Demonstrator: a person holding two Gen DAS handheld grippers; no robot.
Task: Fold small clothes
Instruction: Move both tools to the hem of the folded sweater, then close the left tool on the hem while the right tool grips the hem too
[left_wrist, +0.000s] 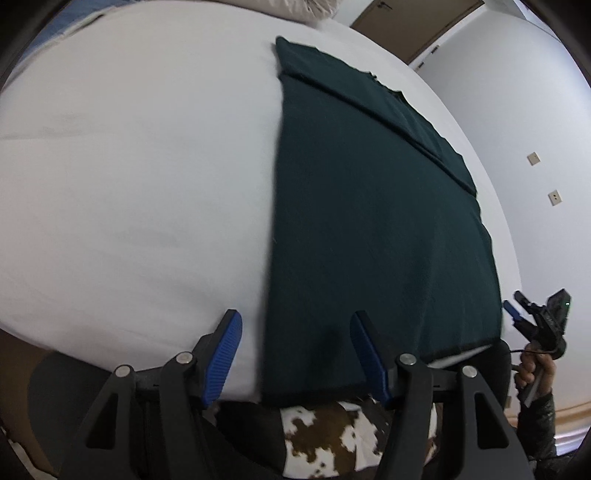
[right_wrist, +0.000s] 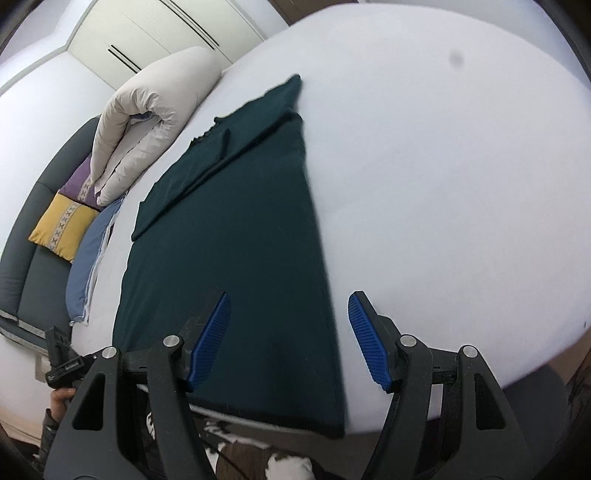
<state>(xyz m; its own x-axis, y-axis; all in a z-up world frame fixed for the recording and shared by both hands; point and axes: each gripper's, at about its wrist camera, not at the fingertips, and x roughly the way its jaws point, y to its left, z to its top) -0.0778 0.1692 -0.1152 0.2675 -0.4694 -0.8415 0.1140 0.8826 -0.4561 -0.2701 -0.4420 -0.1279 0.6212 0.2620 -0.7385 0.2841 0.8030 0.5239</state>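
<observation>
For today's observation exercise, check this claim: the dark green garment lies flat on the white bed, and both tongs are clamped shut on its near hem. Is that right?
Not quite. The dark green garment does lie flat on the white bed, but both tongs, left and right, stand open, gripping nothing. Each wrist view shows its own blue pads apart.

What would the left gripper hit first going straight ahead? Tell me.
Probably the dark green garment on the white bed: the open left gripper straddles the garment's left edge, so one finger may land on bare sheet.
</observation>
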